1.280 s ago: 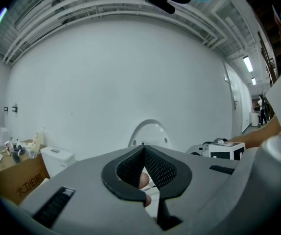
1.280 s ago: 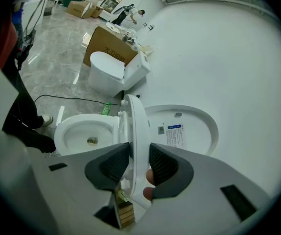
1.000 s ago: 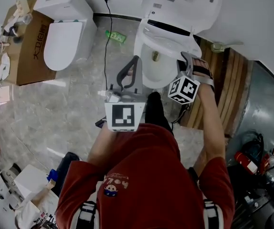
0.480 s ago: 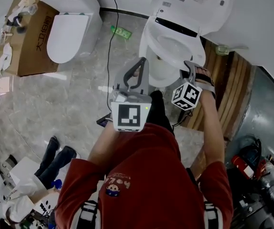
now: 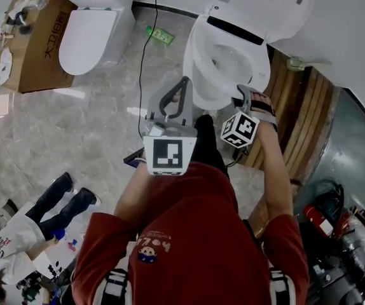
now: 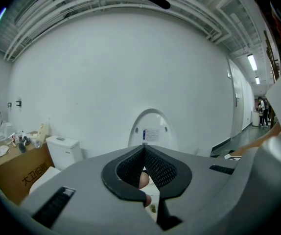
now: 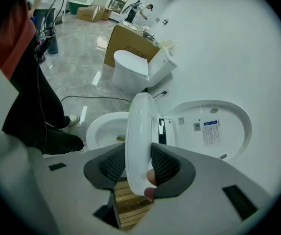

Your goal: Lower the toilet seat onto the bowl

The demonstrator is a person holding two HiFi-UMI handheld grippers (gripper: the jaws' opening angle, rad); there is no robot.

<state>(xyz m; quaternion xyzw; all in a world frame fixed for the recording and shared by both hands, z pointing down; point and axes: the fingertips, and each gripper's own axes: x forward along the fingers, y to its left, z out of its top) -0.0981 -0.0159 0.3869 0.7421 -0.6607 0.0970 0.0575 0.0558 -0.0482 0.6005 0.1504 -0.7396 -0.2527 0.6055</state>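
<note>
while tipped steeply downward, grips the front rim of the toilet seat [image 7: 140, 116] with the right hand-held gripper [image 7: 139, 153], with ribbed dark pads [image 7: 166, 164] pressed on both faces of the smooth, glossy white plastic. has just eased those jaws slightly wider, with the seat between them and both pads on it. shows the seat edge-on in the right gripper view: thin, round-edged, gently curved, tilted partway between the upright lid [image 7: 228, 116] and the bowl [image 7: 101, 129], touching neither at its front end. carries a small printed label [image 7: 212, 131] on the lid's broad oval inner face. looks glazed, white and egg-shaped at the bowl, open on top.

holds the left hand-held gripper [image 6: 143, 148] clenched on nothing, grey jaws meeting at the tips around an empty leaf-shaped gap lined with cross-hatched rubber, just beside the bowl's left flank in the head view. bears a marker cube [image 5: 168, 155] with black-and-white squares on its back; pairs with a second marker cube [image 5: 240, 129] on the right one.

around, on polished grey marble-patterned floor [image 5: 74, 138]: second toilet [image 5: 87, 37], white, with boxy cistern, just beside a brown cardboard box [image 5: 39, 49]; thin black cable [image 5: 142, 43] trailing down from the wall; slatted wooden panel [image 5: 297, 113] to the right of the bowl.
</note>
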